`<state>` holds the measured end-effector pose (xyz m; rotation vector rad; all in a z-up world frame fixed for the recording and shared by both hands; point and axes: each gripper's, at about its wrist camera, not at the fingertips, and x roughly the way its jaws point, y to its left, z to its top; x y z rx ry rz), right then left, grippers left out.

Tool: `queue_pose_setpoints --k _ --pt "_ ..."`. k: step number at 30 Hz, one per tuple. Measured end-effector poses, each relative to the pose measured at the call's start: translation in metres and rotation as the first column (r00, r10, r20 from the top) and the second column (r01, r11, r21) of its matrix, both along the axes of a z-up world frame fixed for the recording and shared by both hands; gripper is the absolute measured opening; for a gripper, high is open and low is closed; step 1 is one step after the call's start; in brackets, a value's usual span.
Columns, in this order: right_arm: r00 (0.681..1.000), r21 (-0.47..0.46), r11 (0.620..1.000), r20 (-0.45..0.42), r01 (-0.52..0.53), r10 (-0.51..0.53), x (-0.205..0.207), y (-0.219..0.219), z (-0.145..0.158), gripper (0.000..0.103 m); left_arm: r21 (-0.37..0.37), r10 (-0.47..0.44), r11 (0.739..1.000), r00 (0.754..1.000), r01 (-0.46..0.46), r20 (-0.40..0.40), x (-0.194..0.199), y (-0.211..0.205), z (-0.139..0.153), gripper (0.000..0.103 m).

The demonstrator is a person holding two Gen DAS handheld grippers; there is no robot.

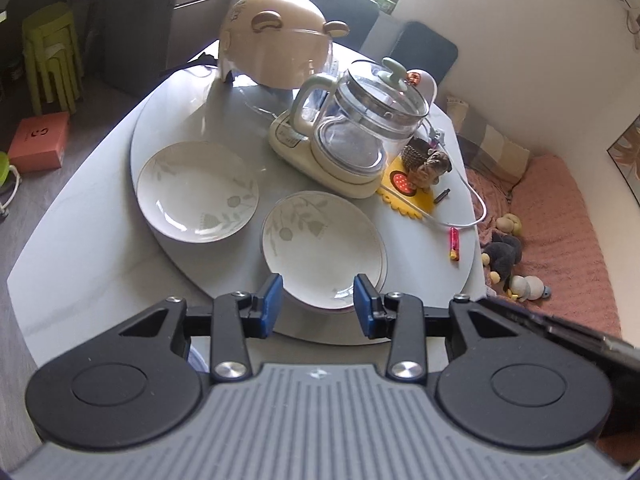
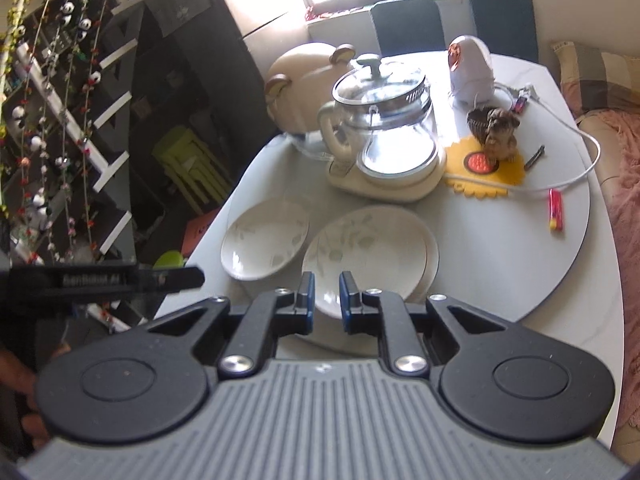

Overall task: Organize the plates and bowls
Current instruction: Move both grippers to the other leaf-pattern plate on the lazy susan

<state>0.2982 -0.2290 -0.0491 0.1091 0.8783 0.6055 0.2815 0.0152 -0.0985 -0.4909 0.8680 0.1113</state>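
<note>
- Landmark = glass kettle (image 1: 362, 120) on its cream base, mid round turntable (image 1: 168, 120).
- Near plate stack (image 1: 326, 248): just in front of kettle base, a little apart from it; right wrist view shows at least 2 rims stacked (image 2: 370, 256).
- Single plate (image 1: 198, 190): front-left of kettle, beside the stack, not touching it. Both white w/ pale leaf print.
- Left gripper (image 1: 319, 306): in front of kettle, above near edge of stack; blue pads partly apart, nothing between them, no contact w/ plate.
- Right gripper (image 2: 325, 300): also over stack's near edge; pads nearly together, only a narrow gap, holding nothing.
- Yellow mat (image 1: 412, 188) w/ dog figurine (image 1: 434, 166): right of kettle, touching its base.
- Red lighter (image 1: 454, 243): front-right of kettle, near turntable rim.
- Bear-ear food cover (image 1: 276, 40): behind kettle, to the left.
</note>
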Motion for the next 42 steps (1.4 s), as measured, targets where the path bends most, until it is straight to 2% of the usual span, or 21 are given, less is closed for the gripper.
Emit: queue_pose_setpoints --k 14,22,27,34,36,40,42 --pt "0.987 0.017 0.987 0.000 -0.159 0.159 -0.024 0.010 -0.008 0.016 0.020 0.176 0.984 0.984 -0.176 -0.007 -0.040 0.006 0.012 0.043" --pt "0.977 0.009 0.977 0.007 -0.211 0.211 -0.041 0.038 -0.005 0.016 -0.016 0.235 0.972 0.972 -0.235 -0.019 -0.067 0.022 0.008 0.043" --pt "0.965 0.005 0.965 0.015 -0.261 0.261 -0.053 0.061 -0.004 0.016 -0.009 0.233 0.972 0.972 -0.233 -0.016 -0.078 0.034 0.009 0.043" --pt "0.984 -0.023 0.984 -0.005 -0.179 0.179 -0.043 0.090 -0.009 0.016 -0.059 0.198 0.978 0.980 -0.199 -0.022 -0.075 0.083 -0.003 0.043" --pt "0.988 -0.020 0.987 -0.002 -0.157 0.157 -0.041 0.098 -0.007 0.016 -0.053 0.181 0.982 0.983 -0.182 -0.027 -0.071 0.096 -0.007 0.043" --pt "0.995 -0.006 0.995 -0.010 -0.103 0.103 -0.029 0.111 -0.008 0.017 -0.083 0.164 0.983 0.986 -0.166 -0.029 -0.054 0.130 -0.016 0.043" --pt "0.996 -0.009 0.997 -0.044 -0.073 0.073 -0.019 0.117 -0.011 0.017 -0.099 0.149 0.984 0.989 -0.150 -0.014 -0.041 0.145 -0.022 0.043"
